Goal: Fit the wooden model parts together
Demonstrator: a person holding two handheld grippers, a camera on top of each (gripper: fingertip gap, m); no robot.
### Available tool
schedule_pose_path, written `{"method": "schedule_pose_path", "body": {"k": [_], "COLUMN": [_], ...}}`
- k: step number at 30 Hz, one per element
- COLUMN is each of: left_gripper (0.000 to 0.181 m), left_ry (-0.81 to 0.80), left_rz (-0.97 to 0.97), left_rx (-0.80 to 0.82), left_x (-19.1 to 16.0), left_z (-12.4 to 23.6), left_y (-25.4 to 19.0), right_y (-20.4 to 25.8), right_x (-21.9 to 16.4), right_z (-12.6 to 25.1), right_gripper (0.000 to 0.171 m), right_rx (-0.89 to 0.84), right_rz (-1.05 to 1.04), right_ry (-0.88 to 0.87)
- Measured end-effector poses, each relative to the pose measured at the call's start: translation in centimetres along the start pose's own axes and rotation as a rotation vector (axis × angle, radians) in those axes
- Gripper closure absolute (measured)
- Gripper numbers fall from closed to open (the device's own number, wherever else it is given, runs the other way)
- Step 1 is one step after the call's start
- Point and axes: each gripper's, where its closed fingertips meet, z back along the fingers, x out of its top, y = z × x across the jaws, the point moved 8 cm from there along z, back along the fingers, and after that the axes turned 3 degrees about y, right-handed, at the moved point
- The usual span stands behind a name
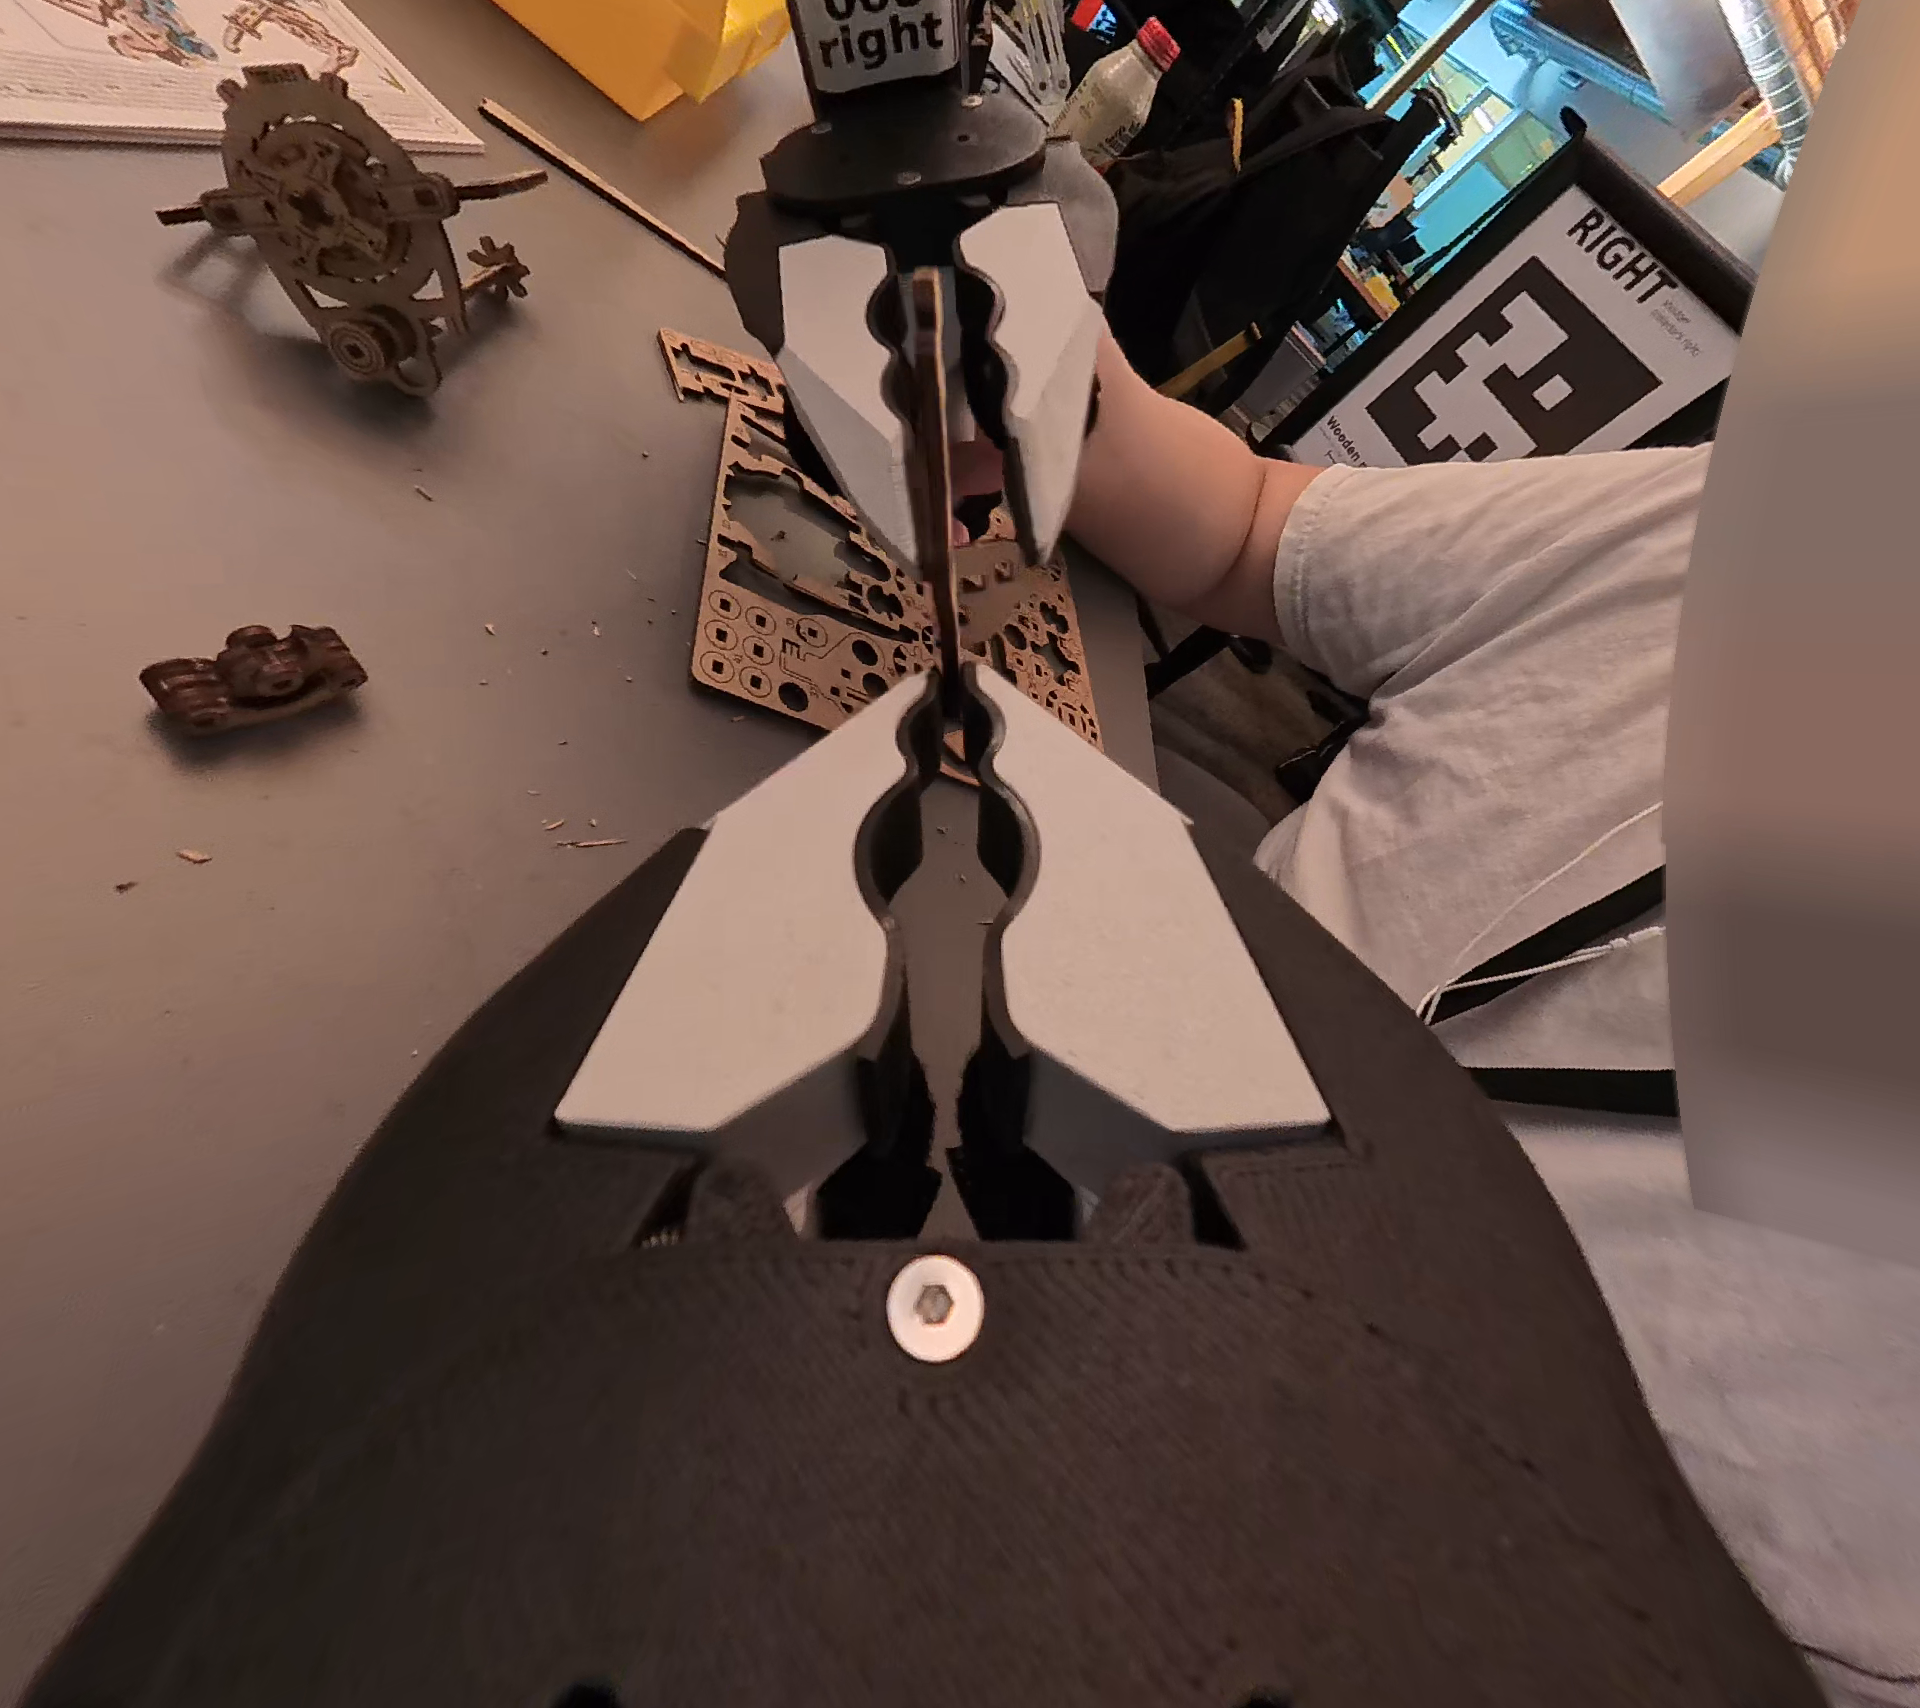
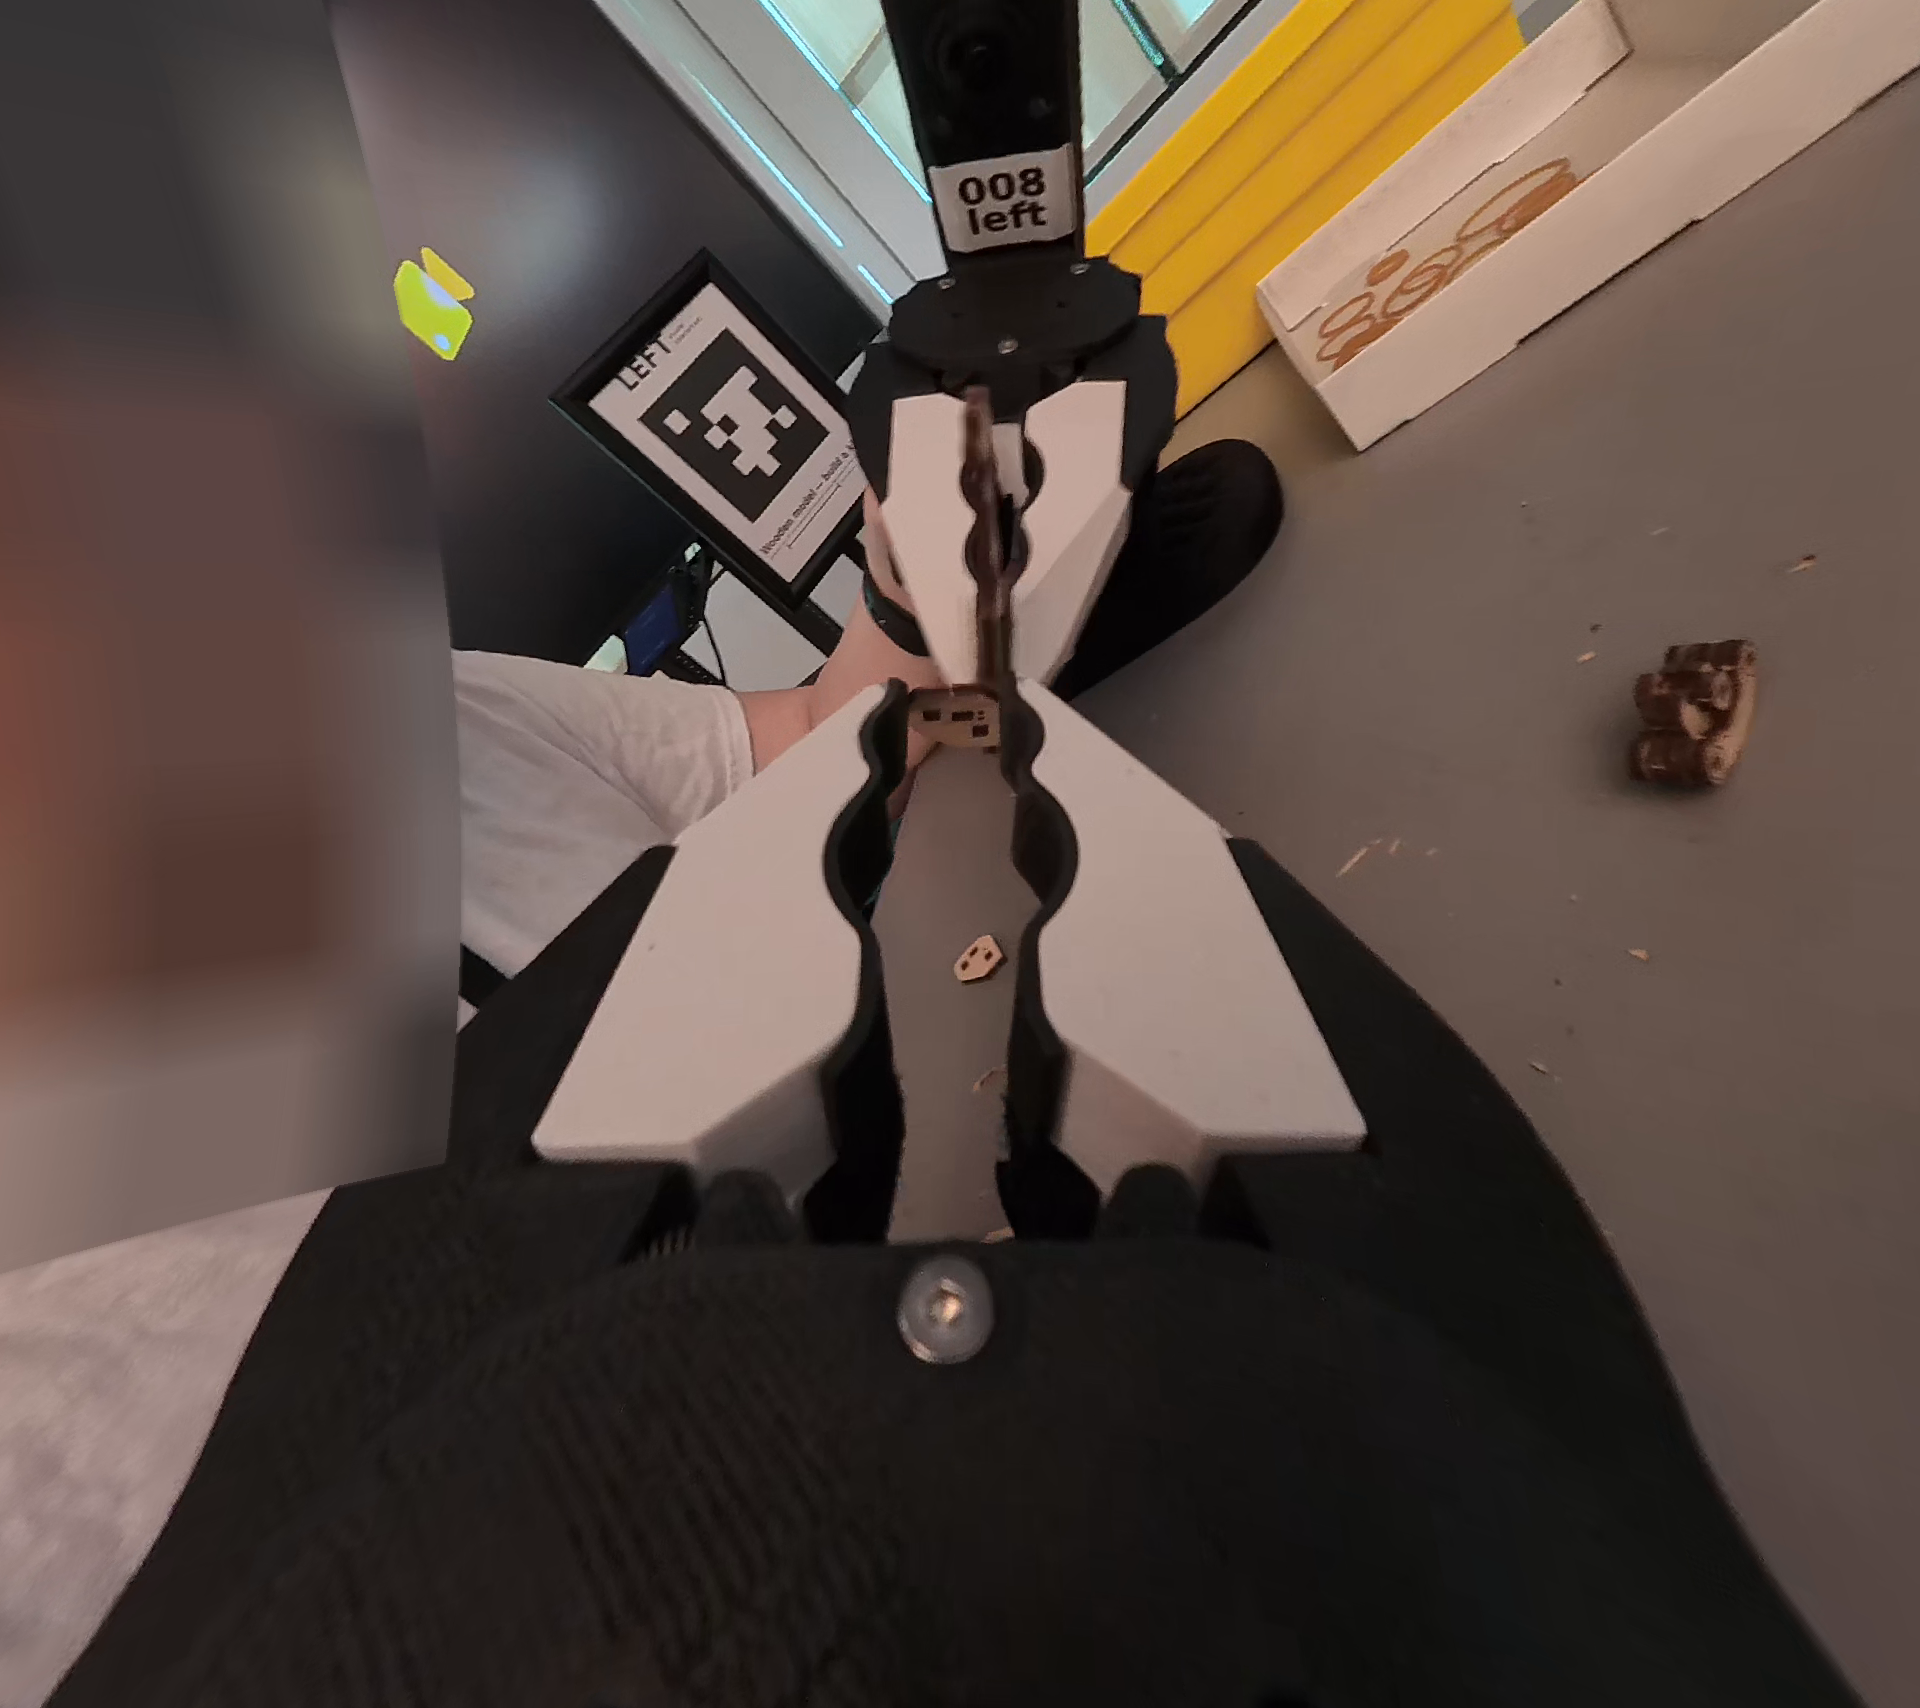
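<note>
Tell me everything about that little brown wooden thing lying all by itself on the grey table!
The little brown wooden piece is a small assembly of dark, laser-cut wooden parts slotted together, with rounded, wheel-like lumps along its sides and paler wood on its flat face. It lies flat on the grey table, off by itself. Nothing holds it; both grippers are away from it. Only tiny wood crumbs are scattered nearby. What it is meant to be cannot be told.

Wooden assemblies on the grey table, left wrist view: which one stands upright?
The round geared wooden assembly; the small dark linked one lies flat.
</note>
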Motion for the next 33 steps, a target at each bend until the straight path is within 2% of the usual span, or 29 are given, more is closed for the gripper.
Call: {"method": "schedule_pose_path", "body": {"k": [23,33], "left_gripper": [0.181,0.181], "left_ry": [0.035,0.010], "left_rz": [0.057,0.070], "left_rx": [-0.019,-0.025], "left_x": [-0.47,-0.32], "left_z": [-0.59,-0.36], "left_y": [0.30,0.38], "right_y": [-0.54,-0.91], "right_x": [-0.48,-0.47], "right_z": [-0.41,-0.50], "right_gripper": [0.156,0.156], "right_rx": [-0.023,0.026], "right_rz": [-0.045,-0.131], "right_ry": [0.030,-0.037]}}
